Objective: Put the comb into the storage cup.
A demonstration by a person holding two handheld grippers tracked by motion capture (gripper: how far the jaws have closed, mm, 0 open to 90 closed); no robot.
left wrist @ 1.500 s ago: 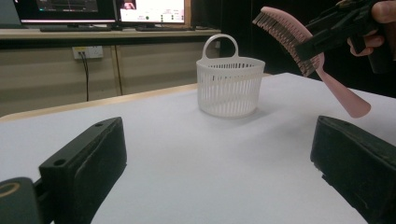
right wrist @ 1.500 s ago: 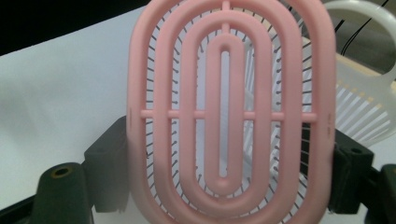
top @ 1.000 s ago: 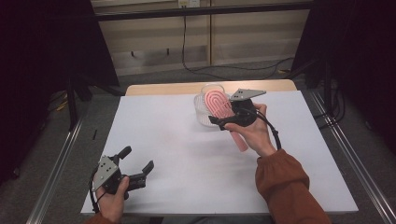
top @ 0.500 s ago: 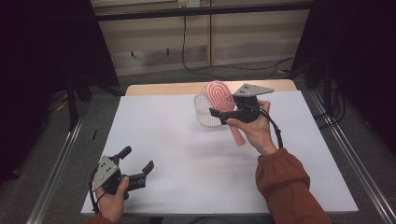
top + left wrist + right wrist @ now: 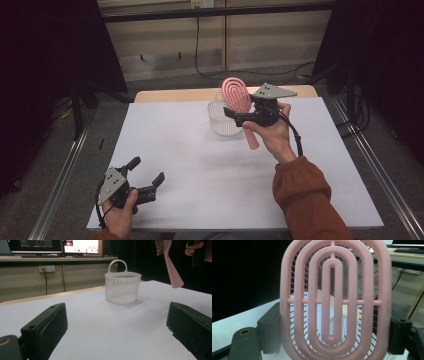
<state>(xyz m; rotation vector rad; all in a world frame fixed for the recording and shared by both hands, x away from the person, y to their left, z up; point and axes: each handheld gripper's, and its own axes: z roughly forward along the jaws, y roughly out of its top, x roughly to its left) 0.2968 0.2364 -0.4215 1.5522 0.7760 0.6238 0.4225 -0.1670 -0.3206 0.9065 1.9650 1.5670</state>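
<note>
A pink vented hairbrush (image 5: 236, 95) is held up in the air, its head upright and its handle (image 5: 251, 137) slanting down toward the person. My right gripper (image 5: 239, 113) is shut on the brush head; in the right gripper view the two jaws press its edges, and the brush (image 5: 335, 302) blocks most of what lies beyond. A white slatted basket (image 5: 222, 121) with a loop handle stands just behind and below the brush, and it is also seen from the side as the basket (image 5: 122, 287). My left gripper (image 5: 147, 170) rests near the table's front left, open with nothing between its jaws.
A white sheet (image 5: 190, 165) covers the table top, with a strip of bare wood at the far edge. Metal rails run along both sides of the table. Monitors (image 5: 80, 246) stand on a bench beyond the table. Cables hang on the far wall.
The right hand has raised the brush slightly and stood it more upright over the basket. The left gripper has not moved.
</note>
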